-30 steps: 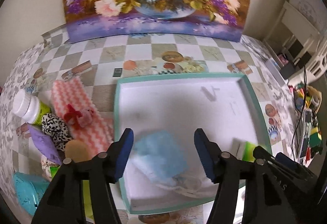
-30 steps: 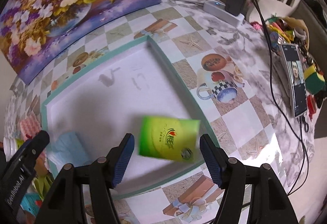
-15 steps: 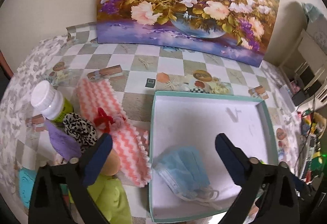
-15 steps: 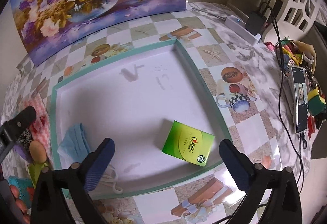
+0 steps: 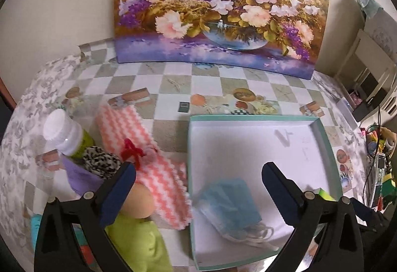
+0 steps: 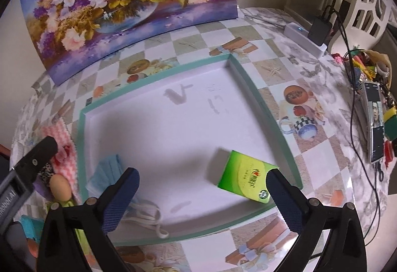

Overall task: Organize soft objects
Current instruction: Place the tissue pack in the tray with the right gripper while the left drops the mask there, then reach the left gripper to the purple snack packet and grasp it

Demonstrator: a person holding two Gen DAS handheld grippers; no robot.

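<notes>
A teal-rimmed white tray (image 5: 188, 172) (image 6: 250, 81) lies on the table. Inside it lie a blue face mask (image 5: 228, 205) (image 6: 106, 172) at the near left and a green tissue pack (image 6: 245, 180) (image 5: 325, 193) at the near right. My left gripper (image 5: 198, 195) is open and empty above the tray's left edge. My right gripper (image 6: 202, 200) is open and empty above the tray's near side. Left of the tray lie a pink zigzag cloth (image 5: 146, 162), a red-bowed hair tie (image 5: 134, 150), a leopard-print scrunchie (image 5: 99, 162), a purple cloth (image 5: 79, 177) and a doll in green (image 5: 139, 229).
A white-capped green bottle (image 5: 64, 135) stands at the far left. A flower painting (image 5: 218, 6) leans against the wall behind. A phone (image 6: 376, 120), cables, a power strip (image 6: 305, 38) and clutter lie at the right edge of the table.
Both grippers have opened wide and pulled back up from the tray. The mask and the green pack, let go, now rest on the tray floor. The left view has shifted left.
</notes>
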